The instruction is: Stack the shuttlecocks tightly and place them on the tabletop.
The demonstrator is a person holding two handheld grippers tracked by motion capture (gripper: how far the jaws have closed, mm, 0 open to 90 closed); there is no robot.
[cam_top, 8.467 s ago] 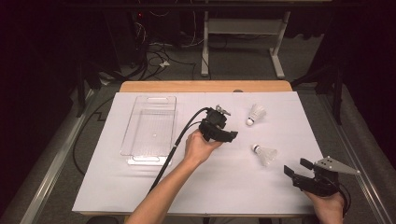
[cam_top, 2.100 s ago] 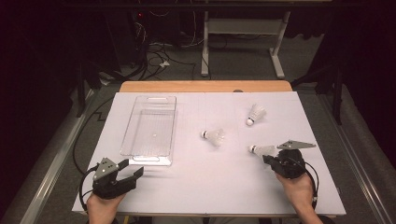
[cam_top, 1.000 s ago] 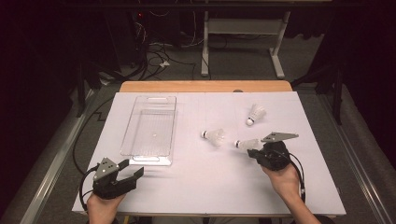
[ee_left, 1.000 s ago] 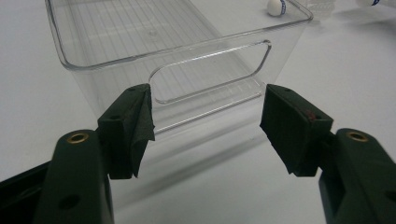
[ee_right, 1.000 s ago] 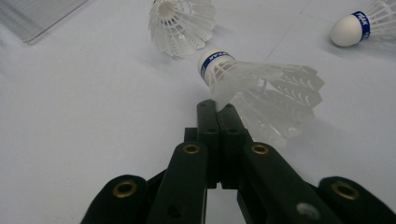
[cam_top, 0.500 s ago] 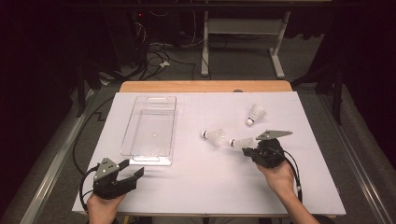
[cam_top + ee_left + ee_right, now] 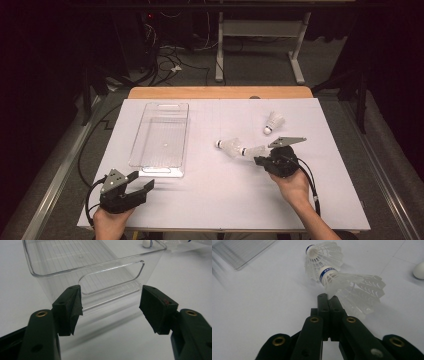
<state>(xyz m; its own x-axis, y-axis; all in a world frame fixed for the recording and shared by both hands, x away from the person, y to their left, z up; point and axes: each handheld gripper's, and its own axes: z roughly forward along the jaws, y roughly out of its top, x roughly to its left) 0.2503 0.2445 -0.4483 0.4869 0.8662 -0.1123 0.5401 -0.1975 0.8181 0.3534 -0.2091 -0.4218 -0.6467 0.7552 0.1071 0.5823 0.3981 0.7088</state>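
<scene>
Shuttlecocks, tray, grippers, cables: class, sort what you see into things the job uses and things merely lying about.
In use: right gripper; held shuttlecock; second shuttlecock against it.

Lying about: far shuttlecock; clear tray; left gripper, open; floor cables.

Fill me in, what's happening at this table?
A person works two hand-held tools. The right tool is shut on the skirt edge of a white feathered shuttlecock, its cork nosing into a second white shuttlecock. The left tool rests open before a clear plastic bin. A third shuttlecock lies apart.
</scene>
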